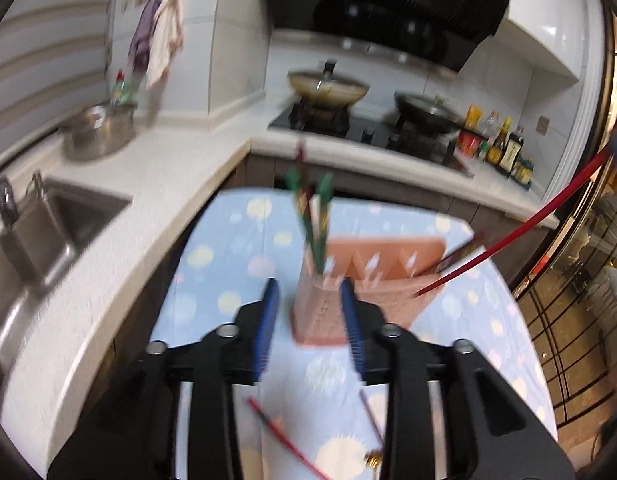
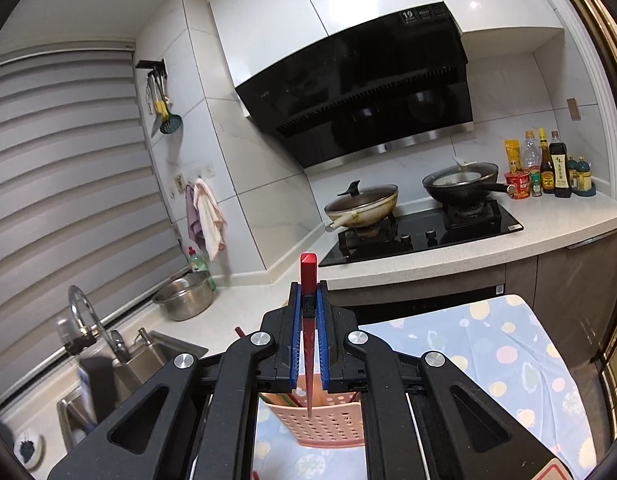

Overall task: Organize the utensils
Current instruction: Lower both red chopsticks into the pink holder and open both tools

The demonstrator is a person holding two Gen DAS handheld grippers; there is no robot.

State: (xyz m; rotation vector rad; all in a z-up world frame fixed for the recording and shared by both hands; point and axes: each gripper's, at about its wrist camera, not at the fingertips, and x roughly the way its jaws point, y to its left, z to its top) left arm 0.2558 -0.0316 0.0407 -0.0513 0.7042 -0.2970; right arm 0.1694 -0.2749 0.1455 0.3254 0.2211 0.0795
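- Right gripper (image 2: 308, 312) clamped on red chopstick (image 2: 308, 320), tip just above pink holder (image 2: 324, 424).
- Left gripper (image 1: 308, 320) open, empty, near holder on desk (image 1: 228, 248).
- Holder base hidden; left view blurred.

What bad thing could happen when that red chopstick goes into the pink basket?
The red chopstick is pinched in the right gripper, its tip just over the pink basket. It might hit the rim and slip out. The basket looks light and already holds green chopsticks, so a bump could tip it. The left gripper is open around the basket and could knock it too.
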